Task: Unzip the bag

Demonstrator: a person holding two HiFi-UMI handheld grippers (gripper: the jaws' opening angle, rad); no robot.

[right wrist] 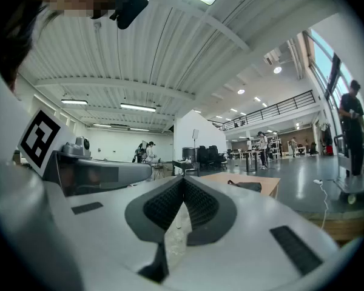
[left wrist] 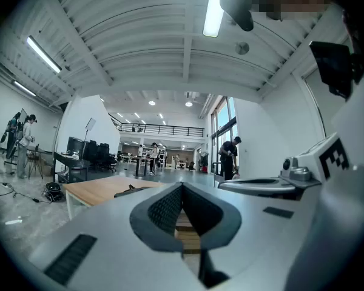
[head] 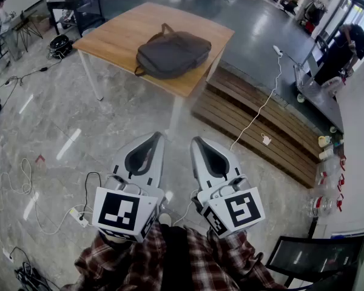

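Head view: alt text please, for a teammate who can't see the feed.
A dark grey bag lies flat on a wooden table, well ahead of both grippers. The left gripper and right gripper are side by side near the person's plaid shirt, jaws together and empty.

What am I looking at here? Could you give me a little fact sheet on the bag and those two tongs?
bag: dark, lying flat on the table
zip: too small to make out
left tongs: shut, empty, well short of the table
right tongs: shut, empty, beside the left tongs
contact: neither tongs touches the bag
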